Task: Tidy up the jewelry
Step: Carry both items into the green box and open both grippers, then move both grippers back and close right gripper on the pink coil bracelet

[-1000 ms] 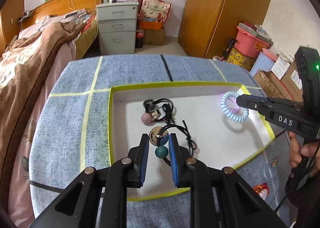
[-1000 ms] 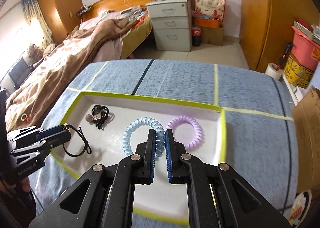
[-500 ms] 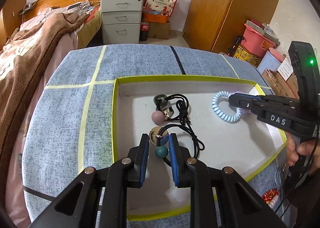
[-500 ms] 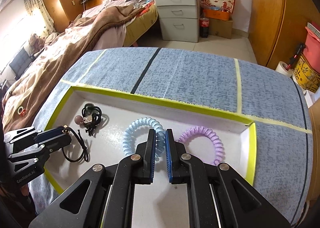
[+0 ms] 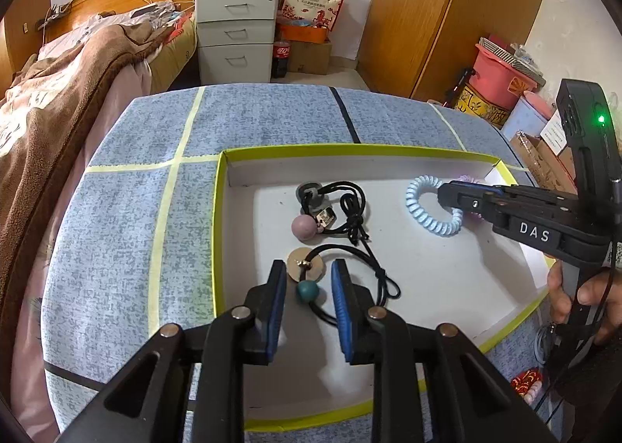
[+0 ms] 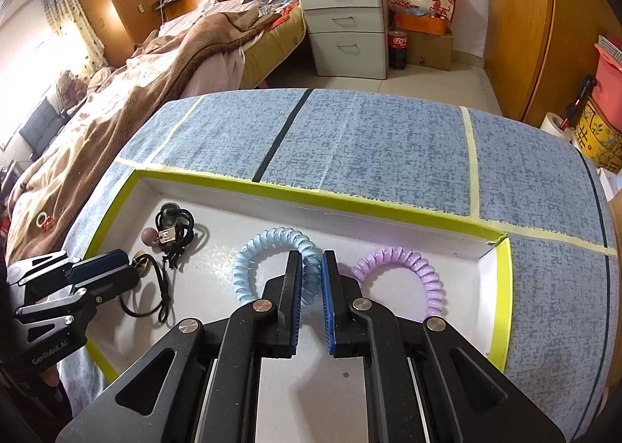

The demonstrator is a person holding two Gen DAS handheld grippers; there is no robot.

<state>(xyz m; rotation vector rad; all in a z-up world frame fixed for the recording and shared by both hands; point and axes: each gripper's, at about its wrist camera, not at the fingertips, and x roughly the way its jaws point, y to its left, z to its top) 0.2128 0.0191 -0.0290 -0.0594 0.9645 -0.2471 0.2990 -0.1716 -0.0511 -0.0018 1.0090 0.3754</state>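
Note:
A white tray with a yellow rim [image 5: 350, 149] [image 6: 311, 196] sits on the blue table. My left gripper [image 5: 307, 272] stands open around a black cord necklace with a teal bead [image 5: 307, 289] and a brass disc [image 5: 305, 264]. A second black cord necklace with a pink bead [image 5: 303, 227] [image 6: 149, 236] lies just beyond. My right gripper [image 6: 311, 260] is shut on the light blue spiral hair tie [image 6: 272, 245] [image 5: 423, 210], holding its right side. A purple spiral hair tie [image 6: 404, 264] lies to its right in the tray.
The blue patterned tablecloth [image 6: 369, 140] carries yellow and black tape lines. A bed with a brown blanket [image 5: 58, 93] stands to the left, a grey drawer unit [image 5: 237, 39] behind. Boxes and a pink bin [image 5: 505, 74] stand at the right.
My left gripper's jaws have spread apart around the teal bead necklace. My right gripper has carried the blue hair tie slightly left in the tray, still shut on it.

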